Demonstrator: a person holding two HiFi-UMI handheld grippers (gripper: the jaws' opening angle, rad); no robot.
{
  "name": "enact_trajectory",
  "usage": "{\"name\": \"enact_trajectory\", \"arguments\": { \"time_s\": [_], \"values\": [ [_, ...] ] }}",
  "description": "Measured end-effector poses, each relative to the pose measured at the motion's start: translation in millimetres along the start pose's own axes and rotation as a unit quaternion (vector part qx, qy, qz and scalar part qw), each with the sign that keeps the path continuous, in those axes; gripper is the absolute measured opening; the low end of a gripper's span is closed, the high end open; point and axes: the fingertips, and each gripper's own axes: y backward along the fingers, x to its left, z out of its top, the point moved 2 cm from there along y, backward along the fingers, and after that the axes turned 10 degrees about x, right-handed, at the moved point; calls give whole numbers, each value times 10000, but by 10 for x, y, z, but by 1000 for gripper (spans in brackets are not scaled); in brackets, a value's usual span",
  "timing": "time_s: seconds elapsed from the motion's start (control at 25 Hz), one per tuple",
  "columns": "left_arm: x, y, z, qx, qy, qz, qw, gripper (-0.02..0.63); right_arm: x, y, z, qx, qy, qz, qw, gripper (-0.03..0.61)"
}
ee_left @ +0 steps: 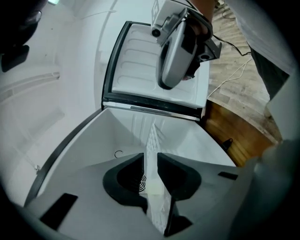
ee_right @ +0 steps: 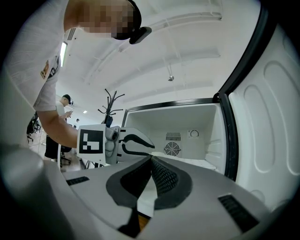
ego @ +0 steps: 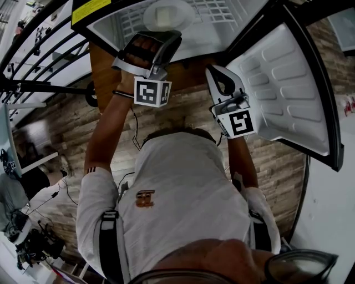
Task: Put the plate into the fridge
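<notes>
A white plate (ego: 166, 14) lies on the wire shelf (ego: 222, 11) inside the open fridge, at the top of the head view. My left gripper (ego: 161, 39) reaches into the fridge mouth just short of the plate. In the left gripper view its jaws (ee_left: 150, 157) stand a little apart, and only a pale edge-on strip of shelf (ee_left: 154, 136) shows in the gap; no pad presses on anything. My right gripper (ego: 213, 72) hangs outside the fridge, to the right of the left one. Its tips (ee_right: 151, 158) meet with nothing between them.
The fridge door (ego: 288, 94) is swung wide open on the right. A wooden cabinet (ee_left: 234, 131) stands under the fridge. A round fan vent (ee_right: 172, 149) sits in the fridge's back wall. A coat rack (ee_right: 111, 101) and a bystander (ee_right: 65, 108) are off to the left.
</notes>
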Motion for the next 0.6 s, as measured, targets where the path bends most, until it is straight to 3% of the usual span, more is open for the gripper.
{"name": "enact_trajectory", "arguments": {
  "time_s": [0.28,0.6],
  "values": [
    [90,284,197,-330,300,294,9986,48,65,-37,79,-117,22,29,9999,32],
    [-12,512,343,-549,707,235,9957,21,186,-60,171,-220,43,58,9997,32]
  ]
}}
